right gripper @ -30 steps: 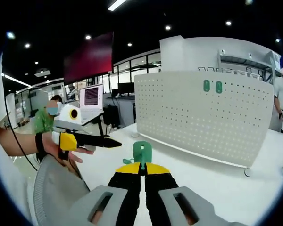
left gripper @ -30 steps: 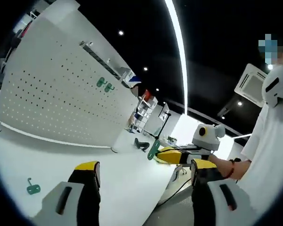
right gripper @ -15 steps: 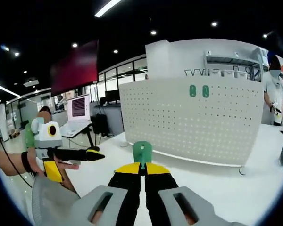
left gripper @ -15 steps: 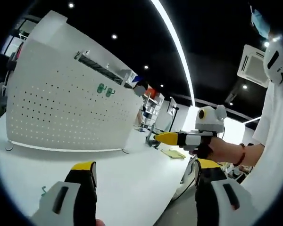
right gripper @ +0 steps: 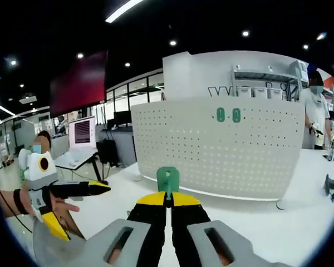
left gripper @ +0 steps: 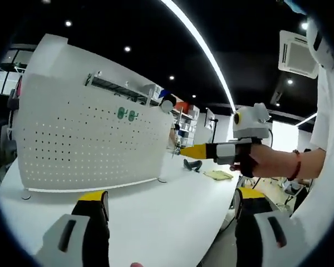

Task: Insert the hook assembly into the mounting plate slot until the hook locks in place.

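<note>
The white pegboard mounting plate (right gripper: 217, 147) stands upright on the white table (right gripper: 284, 228), with two green hooks (right gripper: 228, 115) seated near its top. My right gripper (right gripper: 167, 196) is shut on a green hook assembly (right gripper: 167, 179), held in front of the plate and well short of it. In the left gripper view the plate (left gripper: 83, 142) stands at the left with the same two hooks (left gripper: 125, 114). My left gripper (left gripper: 170, 203) is open over the table with nothing between its fingers. The right gripper (left gripper: 209, 151) reaches in from the right, in a hand.
My left gripper (right gripper: 72, 190), held by a hand, hangs at the lower left of the right gripper view. A person (right gripper: 317, 108) stands behind the plate's right end, and a small black object (right gripper: 330, 184) lies on the table there. Desks with monitors (right gripper: 82, 132) stand far left.
Both cameras have swung, so the plate now looks more upright and centred. A loose green hook on the table slid out of the left gripper view. My left gripper sits lower in the right gripper view.
</note>
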### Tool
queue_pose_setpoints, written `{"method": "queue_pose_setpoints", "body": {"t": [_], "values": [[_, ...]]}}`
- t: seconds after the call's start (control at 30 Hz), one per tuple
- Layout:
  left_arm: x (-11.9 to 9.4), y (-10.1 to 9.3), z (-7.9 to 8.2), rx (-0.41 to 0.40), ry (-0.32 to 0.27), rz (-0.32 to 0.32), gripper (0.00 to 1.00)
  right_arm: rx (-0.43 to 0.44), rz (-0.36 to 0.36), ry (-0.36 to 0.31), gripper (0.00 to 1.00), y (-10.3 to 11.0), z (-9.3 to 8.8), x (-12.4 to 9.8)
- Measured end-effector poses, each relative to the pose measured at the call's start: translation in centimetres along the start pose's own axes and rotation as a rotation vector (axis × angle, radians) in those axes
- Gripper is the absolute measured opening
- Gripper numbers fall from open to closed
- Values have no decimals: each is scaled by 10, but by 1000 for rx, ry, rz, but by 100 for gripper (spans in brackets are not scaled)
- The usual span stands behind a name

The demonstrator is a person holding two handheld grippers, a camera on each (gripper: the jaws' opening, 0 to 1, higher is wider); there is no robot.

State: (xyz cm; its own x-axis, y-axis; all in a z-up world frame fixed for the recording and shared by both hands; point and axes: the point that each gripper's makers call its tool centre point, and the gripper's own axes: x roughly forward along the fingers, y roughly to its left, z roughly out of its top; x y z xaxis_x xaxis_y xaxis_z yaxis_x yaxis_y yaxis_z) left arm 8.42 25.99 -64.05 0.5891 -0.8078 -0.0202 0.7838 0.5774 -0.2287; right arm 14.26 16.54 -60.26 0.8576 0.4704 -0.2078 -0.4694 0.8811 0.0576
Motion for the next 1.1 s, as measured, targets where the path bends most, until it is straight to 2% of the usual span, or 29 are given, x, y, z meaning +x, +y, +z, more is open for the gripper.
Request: {"method": "queue_pose_setpoints", "body": {"t": [0.07, 0.1, 0.17, 0.23, 0.4, 0.6, 0.7, 0.8, 0.87, 0.93, 1.0, 1.1], "values": [[-1, -2, -3, 5, -5, 3, 99, -1, -9, -8, 0, -1, 2, 2], [-2, -1, -5, 25, 5, 5, 99, 2, -10, -7, 0, -1, 3, 3], [-3, -1, -7, 17, 17, 3, 98, 9, -19, -18, 0, -2, 6, 5], [-3, -2, -2, -8, -11, -6, 99, 11, -24, -18, 0, -1, 8, 8], [-6, 2, 2, 41, -7, 10, 100, 13, -44, -33, 0, -1, 15, 14], [-10, 2, -3, 98, 23, 21, 100, 43, -59, -34, 0, -1, 18, 24], [-13, 2, -3, 95, 16, 23, 100, 33, -67, -34, 0, -1, 21, 31], [-13, 2, -7, 77, 29, 28, 100, 39, -76, -37, 1, -2, 24, 35], [-13, 0, -13, 139, 72, 24, 100, 50, -82, -51, 1, -4, 27, 38], [-11, 0, -14, 107, 80, 20, 100, 51, -88, -49, 1, -4, 29, 41], [-10, 1, -11, 117, 58, 20, 100, 44, -94, -52, 1, -5, 31, 44], [-10, 1, -12, 111, 69, 17, 100, 50, -102, -54, 1, -8, 33, 47]]}}
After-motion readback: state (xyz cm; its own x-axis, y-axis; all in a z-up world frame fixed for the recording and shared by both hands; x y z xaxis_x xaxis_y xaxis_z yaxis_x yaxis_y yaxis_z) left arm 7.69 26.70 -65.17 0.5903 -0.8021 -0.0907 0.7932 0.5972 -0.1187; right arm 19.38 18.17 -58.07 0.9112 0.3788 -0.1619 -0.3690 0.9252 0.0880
